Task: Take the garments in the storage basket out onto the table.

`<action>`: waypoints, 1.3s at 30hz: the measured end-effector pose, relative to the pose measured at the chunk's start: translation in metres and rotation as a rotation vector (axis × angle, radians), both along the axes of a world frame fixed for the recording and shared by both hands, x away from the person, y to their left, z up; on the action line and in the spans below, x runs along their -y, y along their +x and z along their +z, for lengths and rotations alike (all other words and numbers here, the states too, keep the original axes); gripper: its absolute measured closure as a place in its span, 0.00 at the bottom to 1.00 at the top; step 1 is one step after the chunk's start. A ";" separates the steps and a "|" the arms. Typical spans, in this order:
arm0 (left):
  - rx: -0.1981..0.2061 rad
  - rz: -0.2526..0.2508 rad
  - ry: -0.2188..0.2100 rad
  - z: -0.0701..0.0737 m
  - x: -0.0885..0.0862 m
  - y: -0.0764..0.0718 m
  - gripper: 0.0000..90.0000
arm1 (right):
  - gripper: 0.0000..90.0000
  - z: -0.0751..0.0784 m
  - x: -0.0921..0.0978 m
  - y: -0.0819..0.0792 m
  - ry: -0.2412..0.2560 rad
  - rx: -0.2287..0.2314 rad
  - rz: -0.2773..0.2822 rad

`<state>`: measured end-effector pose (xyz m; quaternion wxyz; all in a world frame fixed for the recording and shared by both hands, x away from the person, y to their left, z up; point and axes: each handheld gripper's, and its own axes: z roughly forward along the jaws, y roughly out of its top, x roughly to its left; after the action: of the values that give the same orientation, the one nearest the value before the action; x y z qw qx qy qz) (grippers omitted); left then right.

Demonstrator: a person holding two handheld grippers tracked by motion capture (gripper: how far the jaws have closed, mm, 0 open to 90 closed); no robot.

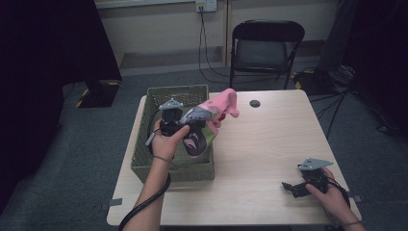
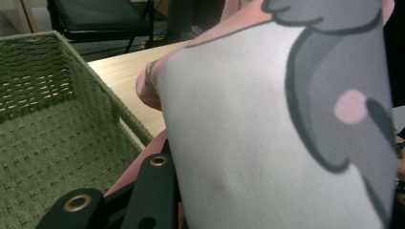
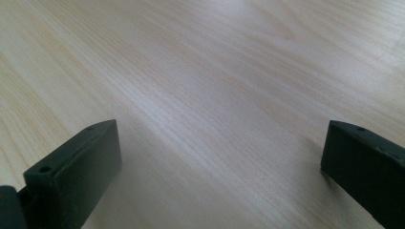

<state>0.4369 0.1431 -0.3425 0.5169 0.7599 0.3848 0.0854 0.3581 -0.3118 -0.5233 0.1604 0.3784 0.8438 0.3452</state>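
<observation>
Gripping a pink garment [image 1: 217, 111] over the basket [image 1: 142, 153], left hand-held gripper [image 1: 188, 129]; right hand-held gripper [image 1: 290, 187] gaping

A plain office or lab room: grey carpet floor [image 1: 86, 144], a black folding chair [image 1: 266, 45], a wall socket [image 1: 205, 5] with trailing cable, and a light wooden table [image 1: 269, 144].

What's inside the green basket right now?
The green basket shows bare woven floor at its far end. The pink and grey cloth, held by the left gripper, hangs over the near right part, so whatever lies beneath it is hidden.
</observation>
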 end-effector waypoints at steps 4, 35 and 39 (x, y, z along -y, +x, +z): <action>0.009 -0.014 -0.003 0.002 0.007 0.000 0.75 | 0.00 0.000 0.000 0.000 0.000 0.000 0.000; 0.032 -0.121 -0.048 0.000 0.062 -0.004 0.75 | 0.00 0.000 0.000 0.000 0.001 -0.001 0.000; 0.034 -0.130 -0.052 0.000 0.069 -0.004 0.75 | 0.00 0.000 0.000 0.000 0.000 -0.001 0.000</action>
<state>0.4326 0.0744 -0.3425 0.5474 0.7680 0.3280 0.0545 0.3580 -0.3118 -0.5232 0.1601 0.3784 0.8438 0.3452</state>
